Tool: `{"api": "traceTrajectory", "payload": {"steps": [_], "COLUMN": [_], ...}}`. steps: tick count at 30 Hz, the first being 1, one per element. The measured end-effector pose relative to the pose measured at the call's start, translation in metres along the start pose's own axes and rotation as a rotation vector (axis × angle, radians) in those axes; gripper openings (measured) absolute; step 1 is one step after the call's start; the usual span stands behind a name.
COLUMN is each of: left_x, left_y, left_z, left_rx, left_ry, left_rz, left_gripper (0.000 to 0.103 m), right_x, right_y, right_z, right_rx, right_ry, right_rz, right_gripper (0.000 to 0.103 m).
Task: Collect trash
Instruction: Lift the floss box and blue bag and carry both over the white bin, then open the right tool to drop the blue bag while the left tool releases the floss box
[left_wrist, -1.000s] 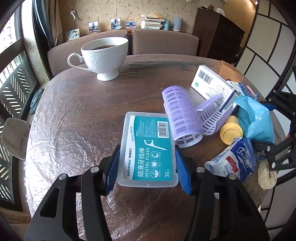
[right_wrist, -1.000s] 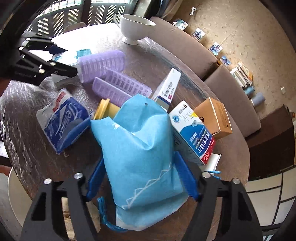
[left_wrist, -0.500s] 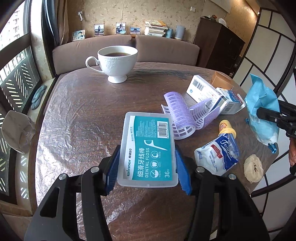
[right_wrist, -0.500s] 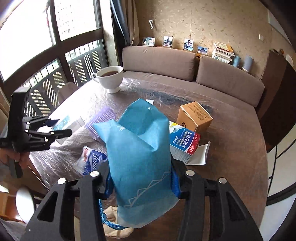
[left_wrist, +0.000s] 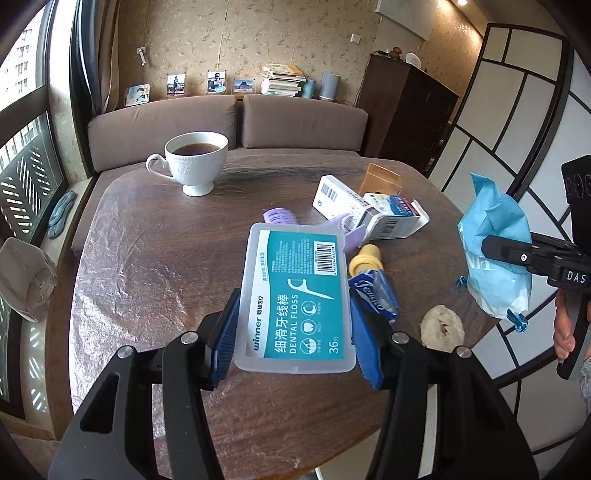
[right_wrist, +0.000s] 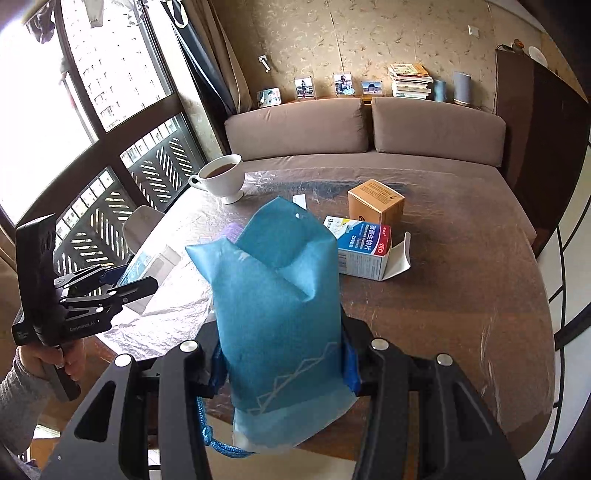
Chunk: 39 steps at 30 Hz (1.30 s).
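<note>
The left gripper (left_wrist: 293, 332) has its fingers clamped on the long sides of a floss box (left_wrist: 295, 295), label up and clear of the bench (left_wrist: 147, 266), a grip that looks firm enough to carry it. The right gripper (right_wrist: 282, 365) has its fingers pinched on a blue bag (right_wrist: 277, 295), low on its body, so the bag stands mouth up and its drawstring dangles below; held that way it looks ready to take trash, and the box is likely meant to go in, though the bag's mouth appears folded shut. In the left view the bag hangs beyond the bench edge, well right of the cup (left_wrist: 195, 162). The cup, full of dark drink, stands upright at the far side and should stay out of the way. Between the cup and the near edge lie the remaining things: purple rollers (left_wrist: 280, 216), two medicine cartons (left_wrist: 369, 218), a brown box (left_wrist: 382, 179), a yellow cap (left_wrist: 364, 260), a tissue pack (left_wrist: 375, 295) and a crumpled wad (left_wrist: 441, 326) nearest the edge. The bench is dark wood under wrinkled clear film. Behind the cup runs a brown sofa (right_wrist: 362, 125) with photos and books above it, a window to its left.
</note>
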<state>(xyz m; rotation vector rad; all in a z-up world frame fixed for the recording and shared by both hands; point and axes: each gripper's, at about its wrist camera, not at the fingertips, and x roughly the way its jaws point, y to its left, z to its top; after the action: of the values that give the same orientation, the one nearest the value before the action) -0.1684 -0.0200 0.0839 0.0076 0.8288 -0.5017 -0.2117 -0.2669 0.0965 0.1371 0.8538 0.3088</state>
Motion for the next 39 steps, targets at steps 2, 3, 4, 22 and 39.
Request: {"api": "traceTrajectory", "payload": {"steps": [2, 3, 4, 22, 39], "left_x": [-0.01, -0.015, -0.019, -0.025, 0.002], "left_y": [-0.009, -0.015, -0.02, -0.126, -0.146], "left_z": [-0.006, -0.01, -0.013, -0.102, -0.15], "left_rx": [-0.002, -0.003, -0.006, -0.048, -0.048], "left_ry": [-0.011, -0.013, -0.015, 0.099, 0.202], "left_rz": [0.003, 0.007, 0.011, 0.068, 0.097], "left_gripper": [0.056, 0.056, 0.056, 0.056, 0.056], "right_x": [-0.009, -0.012, -0.014, -0.045, -0.013], "right_y": [-0.001, 0.0, 0.002, -0.003, -0.012], "right_z": [-0.008, -0.013, -0.017, -0.121, -0.174], "right_rx": [0.006, 0.001, -0.006, -0.111, -0.09], "right_ry": [0.0, 0.003, 0.008, 0.157, 0.284], "right_rz": [0.024, 0.037, 0.045, 0.17, 0.151], "right_gripper": [0.046, 0.046, 0.046, 0.047, 0.047]}}
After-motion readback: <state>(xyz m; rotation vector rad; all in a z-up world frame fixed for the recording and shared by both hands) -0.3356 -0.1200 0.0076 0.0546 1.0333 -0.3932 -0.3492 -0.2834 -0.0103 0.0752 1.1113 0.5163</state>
